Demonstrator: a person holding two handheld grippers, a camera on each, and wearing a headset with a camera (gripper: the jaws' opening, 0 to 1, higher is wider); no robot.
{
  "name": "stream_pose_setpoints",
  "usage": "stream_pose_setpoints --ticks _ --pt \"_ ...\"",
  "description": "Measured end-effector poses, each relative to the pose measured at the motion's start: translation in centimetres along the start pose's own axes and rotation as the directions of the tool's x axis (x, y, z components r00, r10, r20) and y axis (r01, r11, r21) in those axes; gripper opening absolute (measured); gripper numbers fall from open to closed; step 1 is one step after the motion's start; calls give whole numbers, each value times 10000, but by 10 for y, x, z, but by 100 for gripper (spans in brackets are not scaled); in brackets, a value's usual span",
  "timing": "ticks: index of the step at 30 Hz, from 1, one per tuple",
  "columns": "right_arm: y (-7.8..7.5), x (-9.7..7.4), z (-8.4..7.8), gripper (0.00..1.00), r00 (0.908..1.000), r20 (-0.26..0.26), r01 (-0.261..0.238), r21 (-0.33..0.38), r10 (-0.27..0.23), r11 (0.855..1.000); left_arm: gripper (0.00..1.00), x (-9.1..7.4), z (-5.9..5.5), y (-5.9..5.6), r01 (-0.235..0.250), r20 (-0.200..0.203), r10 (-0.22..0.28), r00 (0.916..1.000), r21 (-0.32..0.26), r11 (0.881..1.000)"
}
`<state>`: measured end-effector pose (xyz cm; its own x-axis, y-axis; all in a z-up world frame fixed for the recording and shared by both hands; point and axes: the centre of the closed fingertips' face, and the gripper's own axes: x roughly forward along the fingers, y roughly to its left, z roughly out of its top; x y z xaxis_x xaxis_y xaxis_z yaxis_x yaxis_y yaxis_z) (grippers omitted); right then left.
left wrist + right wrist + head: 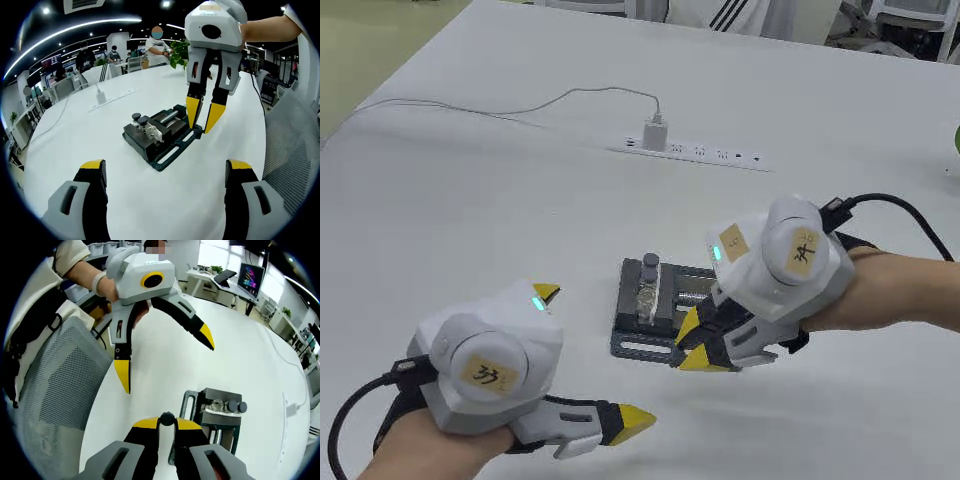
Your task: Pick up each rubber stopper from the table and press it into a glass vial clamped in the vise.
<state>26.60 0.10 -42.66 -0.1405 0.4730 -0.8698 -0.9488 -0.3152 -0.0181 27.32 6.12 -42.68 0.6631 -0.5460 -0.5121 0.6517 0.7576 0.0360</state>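
Over the white table (470, 200), right gripper (167, 426) pinches a stopper (166, 418), axis unclear, near the vise (638, 342); left gripper (166, 165) gapes empty.

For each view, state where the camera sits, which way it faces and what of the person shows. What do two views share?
Head view: on the headset, facing down at the vise; left gripper, right gripper and right forearm show.
Left gripper view: on that gripper, facing along its open jaws at the vise; the right forearm shows.
Right gripper view: on that gripper, shut on a stopper, facing vise and left gripper; a sleeve shows.
Shared: all show the vise.
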Motion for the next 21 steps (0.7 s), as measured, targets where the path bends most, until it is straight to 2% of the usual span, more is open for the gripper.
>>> stream_pose_setpoints --ticks 9,16,21 --pt "-26 -11 3 6 9981 -603 64 -723 -108 9974 97 -4 -3 0 -63 60 64 10000 -116 9999" --pt "-43 -12 3 5 9918 -1270 -70 -1509 -124 9885 97 -6 -4 2 -55 17 55 10000 -124 9999" --pt "-55 -11 4 5 9877 -1562 -195 -1959 -116 9804 96 -7 -5 0 39 -10 -39 10000 -131 9999"
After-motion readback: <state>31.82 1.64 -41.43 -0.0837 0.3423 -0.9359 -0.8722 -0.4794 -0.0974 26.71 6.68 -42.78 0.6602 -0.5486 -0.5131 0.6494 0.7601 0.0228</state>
